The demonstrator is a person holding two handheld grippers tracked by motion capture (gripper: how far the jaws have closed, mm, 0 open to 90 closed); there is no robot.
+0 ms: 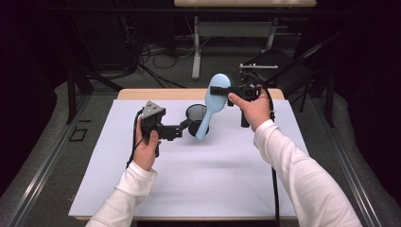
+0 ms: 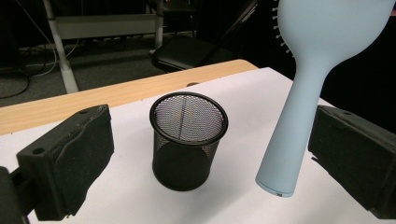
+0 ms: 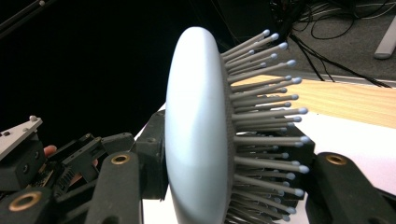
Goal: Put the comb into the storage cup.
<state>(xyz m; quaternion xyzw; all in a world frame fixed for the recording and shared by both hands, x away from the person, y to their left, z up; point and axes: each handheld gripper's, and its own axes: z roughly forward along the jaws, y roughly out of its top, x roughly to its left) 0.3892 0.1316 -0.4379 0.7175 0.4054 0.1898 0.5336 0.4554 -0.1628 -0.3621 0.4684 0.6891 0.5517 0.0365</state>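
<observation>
A light blue hairbrush [image 1: 215, 94] hangs over the table, head up and handle down. My right gripper [image 1: 221, 91] is shut on its head: in the right gripper view one jaw presses the smooth back [image 3: 196, 135] and the other sits in the bristles [image 3: 266, 140]. The handle [image 2: 292, 126] hangs just right of a black mesh cup [image 1: 196, 117], its tip a little above the sheet. The cup [image 2: 187, 140] stands upright and empty. My left gripper [image 1: 185, 127] points at it from the left, jaws wide open, with the cup just ahead of them and untouched.
A white sheet [image 1: 189, 179] covers most of the wooden table [image 1: 156, 93]. Beyond the far edge stand a black folding chair [image 1: 279, 64], a desk's legs [image 1: 196, 52] and loose cables on the floor. My left gripper's body [image 3: 28, 158] shows behind the brush.
</observation>
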